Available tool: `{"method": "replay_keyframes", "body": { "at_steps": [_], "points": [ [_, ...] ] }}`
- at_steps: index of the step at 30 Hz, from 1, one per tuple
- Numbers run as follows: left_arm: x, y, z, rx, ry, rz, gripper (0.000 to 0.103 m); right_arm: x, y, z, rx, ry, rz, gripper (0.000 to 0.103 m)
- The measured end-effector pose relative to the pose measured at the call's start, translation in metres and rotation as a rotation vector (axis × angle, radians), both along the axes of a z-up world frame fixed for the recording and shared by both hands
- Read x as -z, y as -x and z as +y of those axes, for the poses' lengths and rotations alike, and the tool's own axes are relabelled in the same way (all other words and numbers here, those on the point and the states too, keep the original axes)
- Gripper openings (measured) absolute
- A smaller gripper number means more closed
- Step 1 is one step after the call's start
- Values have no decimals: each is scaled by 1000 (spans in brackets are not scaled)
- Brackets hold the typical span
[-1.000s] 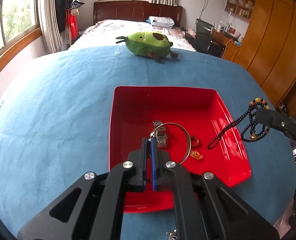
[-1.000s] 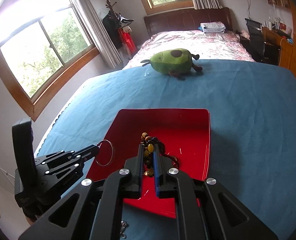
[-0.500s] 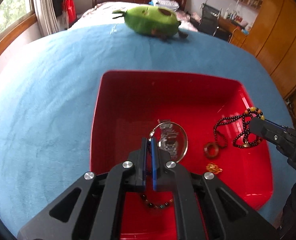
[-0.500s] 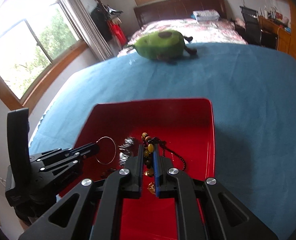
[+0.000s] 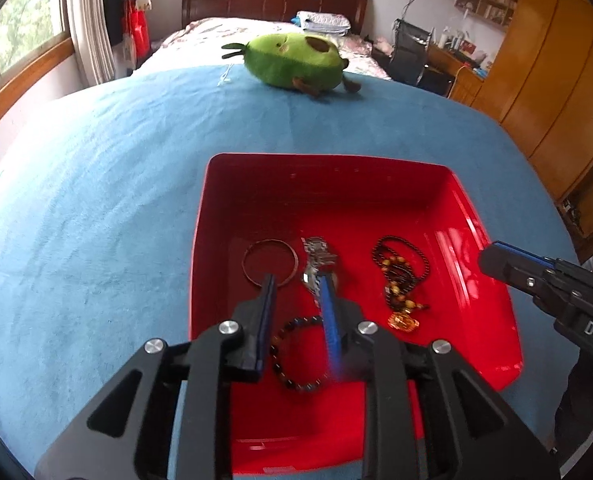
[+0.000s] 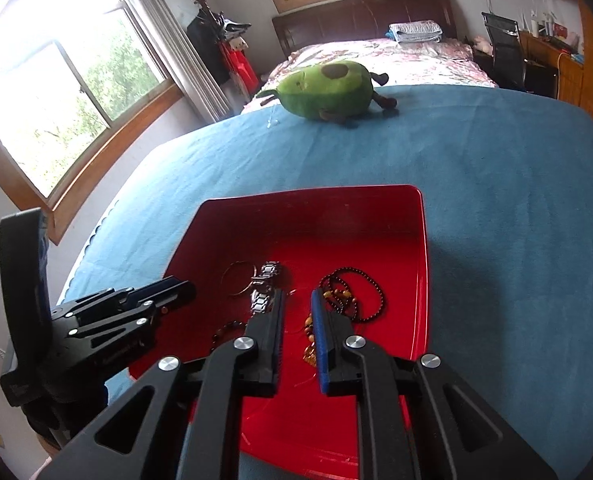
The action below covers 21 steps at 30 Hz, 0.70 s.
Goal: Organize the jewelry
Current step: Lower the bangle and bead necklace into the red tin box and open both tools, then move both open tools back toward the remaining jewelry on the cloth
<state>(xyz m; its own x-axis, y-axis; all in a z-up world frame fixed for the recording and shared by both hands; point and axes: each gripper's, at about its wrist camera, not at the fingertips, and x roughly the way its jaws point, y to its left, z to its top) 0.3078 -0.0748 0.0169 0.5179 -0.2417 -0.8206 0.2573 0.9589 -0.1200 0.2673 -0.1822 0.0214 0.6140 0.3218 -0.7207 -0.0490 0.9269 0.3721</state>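
Note:
A red tray (image 5: pixel 224 184) (image 6: pixel 424 240) lies on the blue cloth. In it lie a thin metal bangle (image 5: pixel 270 262) (image 6: pixel 238 280), a silver watch (image 5: pixel 316 256) (image 6: pixel 264 288), a dark bead necklace with amber beads (image 5: pixel 400 272) (image 6: pixel 350 292), a gold pendant (image 5: pixel 403 322) and a small dark bead bracelet (image 5: pixel 296 354). My left gripper (image 5: pixel 298 280) (image 6: pixel 176 286) is open and empty above the bangle and watch. My right gripper (image 6: pixel 296 296) (image 5: pixel 492 256) is open and empty above the necklace.
A green avocado plush toy (image 5: pixel 294 62) (image 6: pixel 328 90) lies at the far edge of the cloth. Beyond it are a bed, a window on the left and wooden cabinets (image 5: pixel 556 72) on the right.
Both grippers have opened. The left one let go of the bangle and the right one let go of the bead necklace; both pieces now lie in the tray.

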Motion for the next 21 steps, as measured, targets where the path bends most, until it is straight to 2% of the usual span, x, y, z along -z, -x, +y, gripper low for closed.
{"method": "replay_keyframes", "body": {
  "at_steps": [1,3,5,10,14,21],
  "points": [
    [-2,2,-1,2,-2,-1,22,0,3,1,0,0,4,14],
    [-6,10,-2,4,-4,-7,34,0,5,1,0,-1,10,14],
    [-10,18,-2,-3,-13,-29,41,0,11,1,1,0,12,15],
    [-18,47,6,-28,-38,-81,46,4,30,1,7,14,25,16],
    [-22,72,13,-36,-50,-117,56,5,50,4,0,24,26,16],
    [-20,115,26,-32,-52,-120,56,3,86,17,-32,41,20,16]
  ]
}}
